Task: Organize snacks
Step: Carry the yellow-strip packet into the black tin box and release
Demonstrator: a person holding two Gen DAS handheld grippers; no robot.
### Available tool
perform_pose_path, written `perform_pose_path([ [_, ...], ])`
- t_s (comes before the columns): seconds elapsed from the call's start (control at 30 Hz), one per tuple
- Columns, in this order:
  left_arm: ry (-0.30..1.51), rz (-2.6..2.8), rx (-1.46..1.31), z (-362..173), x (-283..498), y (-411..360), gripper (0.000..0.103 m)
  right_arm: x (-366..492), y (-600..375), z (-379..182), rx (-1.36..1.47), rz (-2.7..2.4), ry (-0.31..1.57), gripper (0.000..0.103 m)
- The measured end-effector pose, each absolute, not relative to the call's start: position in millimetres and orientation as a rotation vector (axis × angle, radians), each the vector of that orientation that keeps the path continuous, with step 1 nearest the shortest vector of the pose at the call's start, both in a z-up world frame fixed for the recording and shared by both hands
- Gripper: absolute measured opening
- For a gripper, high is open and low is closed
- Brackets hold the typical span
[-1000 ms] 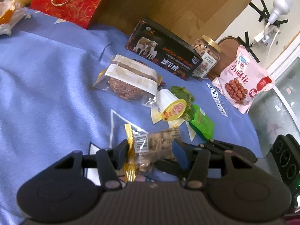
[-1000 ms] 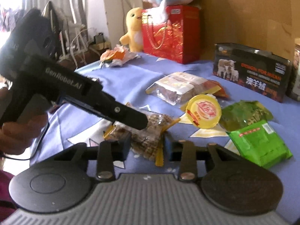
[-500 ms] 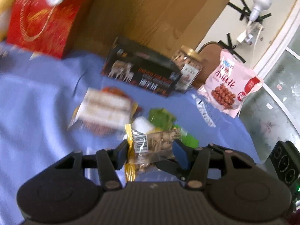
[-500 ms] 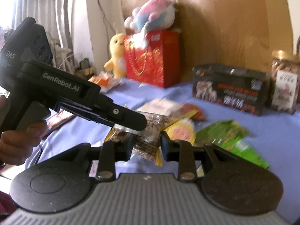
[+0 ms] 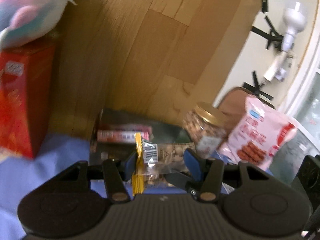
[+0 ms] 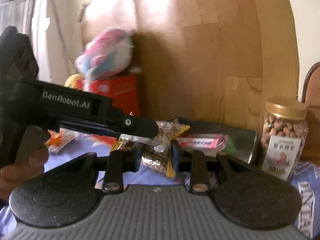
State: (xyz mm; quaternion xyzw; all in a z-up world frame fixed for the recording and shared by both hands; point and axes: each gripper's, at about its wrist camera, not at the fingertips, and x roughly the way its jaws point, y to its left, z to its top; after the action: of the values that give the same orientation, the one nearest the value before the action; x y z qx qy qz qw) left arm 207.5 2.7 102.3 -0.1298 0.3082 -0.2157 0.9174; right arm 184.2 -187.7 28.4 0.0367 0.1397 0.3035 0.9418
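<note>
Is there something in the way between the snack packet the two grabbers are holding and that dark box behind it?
Nothing visible blocks it. The snack packet hangs between the left gripper and right gripper, both shut on it. Past it there is only open air up to the dark box. The nut jar stands off to the side.
</note>
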Motion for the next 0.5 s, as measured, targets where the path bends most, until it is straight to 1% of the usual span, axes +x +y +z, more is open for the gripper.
perform_pose_path([
  [0.13,0.673,-0.409,-0.26,88,245,-5,0.052,222,-184,22,0.09,0.588,0.346,0.033],
  [0.17,0.687,-0.401,-0.253,82,251,-7,0.052,227,-182,18,0.078,0.58,0.357,0.035],
  [0.2,0.696,-0.395,-0.248,77,256,-8,0.055,230,-180,15,0.067,0.569,0.363,0.039],
  [0.23,0.704,-0.382,-0.246,73,259,-9,0.059,232,-180,13,0.066,0.562,0.359,0.04],
  [0.3,0.724,-0.371,-0.25,68,262,-11,0.061,232,-182,12,0.078,0.548,0.349,0.049],
  [0.33,0.714,-0.372,-0.262,68,260,-8,0.063,233,-184,13,0.084,0.545,0.346,0.05],
  [0.5,0.658,-0.374,-0.306,87,234,14,0.064,211,-206,20,0.141,0.51,0.299,0.05],
])
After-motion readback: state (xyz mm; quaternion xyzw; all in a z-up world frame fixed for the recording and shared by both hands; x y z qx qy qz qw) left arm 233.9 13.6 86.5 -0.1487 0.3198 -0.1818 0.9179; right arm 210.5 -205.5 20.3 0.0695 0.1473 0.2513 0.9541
